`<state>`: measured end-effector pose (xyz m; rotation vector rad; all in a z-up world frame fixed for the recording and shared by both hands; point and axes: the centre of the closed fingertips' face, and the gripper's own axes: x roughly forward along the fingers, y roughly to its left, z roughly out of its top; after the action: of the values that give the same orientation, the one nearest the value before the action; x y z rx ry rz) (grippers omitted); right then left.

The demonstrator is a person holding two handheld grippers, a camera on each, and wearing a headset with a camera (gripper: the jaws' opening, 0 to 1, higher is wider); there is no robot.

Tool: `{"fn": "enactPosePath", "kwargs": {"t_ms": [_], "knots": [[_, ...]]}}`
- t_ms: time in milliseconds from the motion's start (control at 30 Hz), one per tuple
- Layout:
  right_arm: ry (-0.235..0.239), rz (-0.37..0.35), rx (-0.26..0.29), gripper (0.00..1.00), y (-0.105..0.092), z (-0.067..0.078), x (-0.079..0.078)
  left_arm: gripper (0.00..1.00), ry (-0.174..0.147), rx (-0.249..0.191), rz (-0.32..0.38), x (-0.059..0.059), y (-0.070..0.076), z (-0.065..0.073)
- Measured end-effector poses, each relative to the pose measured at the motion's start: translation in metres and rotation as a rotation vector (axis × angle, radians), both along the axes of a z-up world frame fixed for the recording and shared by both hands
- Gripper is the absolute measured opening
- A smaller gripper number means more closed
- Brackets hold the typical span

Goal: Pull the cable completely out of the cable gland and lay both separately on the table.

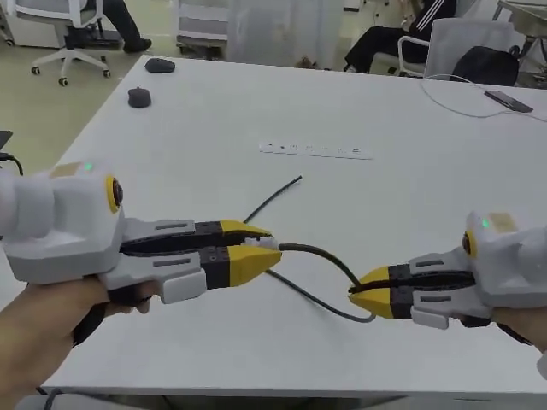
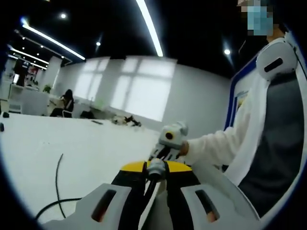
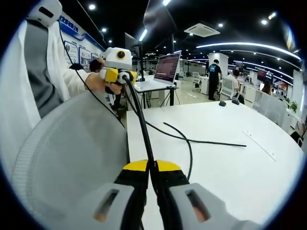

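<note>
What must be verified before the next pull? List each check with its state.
1. Left gripper shut on the gland: ok.
2. Right gripper shut on the cable: ok.
3. Cable fully out of the gland: not ok, it runs into it.
4. Cable's free end lying loose on the table: ok.
5. Gland loosened enough to let the cable slide: cannot tell.

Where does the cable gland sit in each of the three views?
Head view: cable gland left of centre, in the left gripper tips.
Left gripper view: gland bottom centre, between the jaws.
Right gripper view: gland upper left.
Shared landmark: the black cable leaving it.
</note>
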<state>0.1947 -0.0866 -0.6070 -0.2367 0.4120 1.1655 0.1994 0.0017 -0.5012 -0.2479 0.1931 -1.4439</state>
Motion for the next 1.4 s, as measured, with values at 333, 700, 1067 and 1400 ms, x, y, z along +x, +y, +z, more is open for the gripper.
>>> {"fn": "enactPosePath", "kwargs": {"t_ms": [333,700,1067,1400], "knots": [[0.015,-0.036,-0.022,0.04,-0.002,0.003,0.001,0.16,0.009,-0.006,-0.007,-0.002,-0.001,0.001],[-0.062,0.094,0.08,0.19,0.046,0.057,-0.009,0.16,-0.005,0.018,-0.023,-0.006,-0.005,-0.003],[-0.144,0.238,0.025,0.09,0.084,0.071,-0.02,0.16,0.0,0.024,-0.032,-0.009,-0.005,-0.004],[-0.161,0.22,0.014,0.02,0.083,0.068,-0.015,0.16,-0.011,0.036,-0.033,-0.009,-0.006,-0.005]]}}
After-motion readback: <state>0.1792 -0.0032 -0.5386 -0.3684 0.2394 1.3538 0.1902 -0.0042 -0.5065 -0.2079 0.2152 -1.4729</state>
